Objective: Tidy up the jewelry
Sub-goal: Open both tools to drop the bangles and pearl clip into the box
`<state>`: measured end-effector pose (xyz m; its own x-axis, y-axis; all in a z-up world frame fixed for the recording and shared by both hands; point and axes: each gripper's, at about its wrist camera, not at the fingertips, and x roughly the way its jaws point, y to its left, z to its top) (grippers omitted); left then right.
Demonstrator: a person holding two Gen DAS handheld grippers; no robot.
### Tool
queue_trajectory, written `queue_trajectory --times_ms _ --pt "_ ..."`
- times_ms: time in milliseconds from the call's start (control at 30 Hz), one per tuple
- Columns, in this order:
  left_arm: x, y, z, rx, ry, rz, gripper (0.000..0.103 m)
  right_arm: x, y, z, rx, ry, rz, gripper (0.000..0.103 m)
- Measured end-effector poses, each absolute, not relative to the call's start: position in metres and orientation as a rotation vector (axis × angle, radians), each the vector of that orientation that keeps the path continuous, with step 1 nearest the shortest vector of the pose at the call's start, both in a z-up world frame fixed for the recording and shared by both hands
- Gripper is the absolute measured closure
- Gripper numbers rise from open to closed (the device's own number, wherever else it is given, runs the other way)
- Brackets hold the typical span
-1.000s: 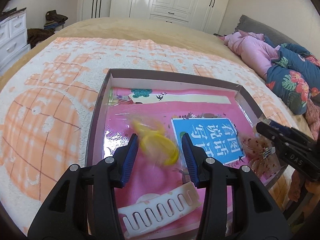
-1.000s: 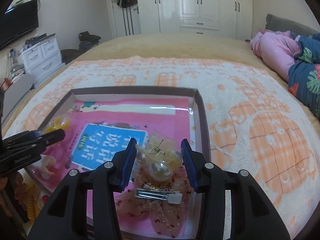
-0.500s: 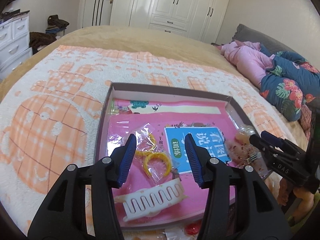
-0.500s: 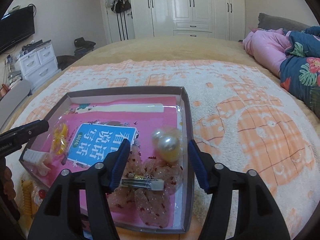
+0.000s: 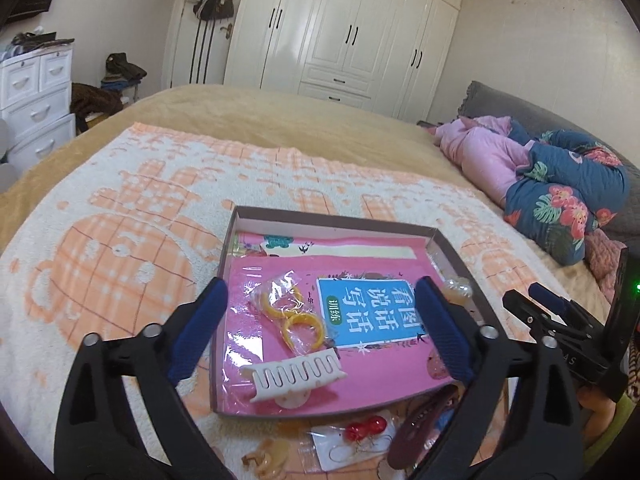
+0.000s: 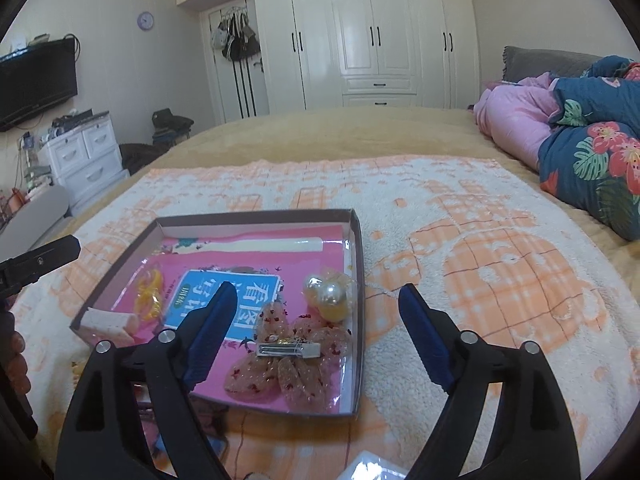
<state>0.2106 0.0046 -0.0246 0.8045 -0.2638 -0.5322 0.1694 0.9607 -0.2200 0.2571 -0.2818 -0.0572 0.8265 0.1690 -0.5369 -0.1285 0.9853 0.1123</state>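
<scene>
A shallow cardboard box lined with a pink book lies on the bed. In it lie bagged yellow rings, a white comb clip, a pearl clip and a pink bow clip. My left gripper is open and empty, raised above the box's near part. My right gripper is open and empty above the box's right near corner; it also shows in the left wrist view.
Loose jewelry lies on the orange-patterned blanket before the box: red cherry earrings on a card, an amber clip, a dark red clip. Folded bedding lies at the right. White drawers stand left.
Both grippers have opened wide and pulled back up from the box. The yellow rings and the pearl clip, which were between the fingers, now lie in the box.
</scene>
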Motion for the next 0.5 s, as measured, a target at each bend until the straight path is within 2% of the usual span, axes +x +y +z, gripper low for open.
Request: queue_trajectory --times_ms 233,500 --pt "0.188 0.009 -0.014 -0.166 0.552 -0.226 0.011 0.230 -0.283 -0.046 0.064 0.530 0.170 0.015" --pt "0.164 0.002 -0.007 -0.137 0.526 -0.247 0.012 0.199 -0.279 -0.039 0.034 0.506 0.204 0.014"
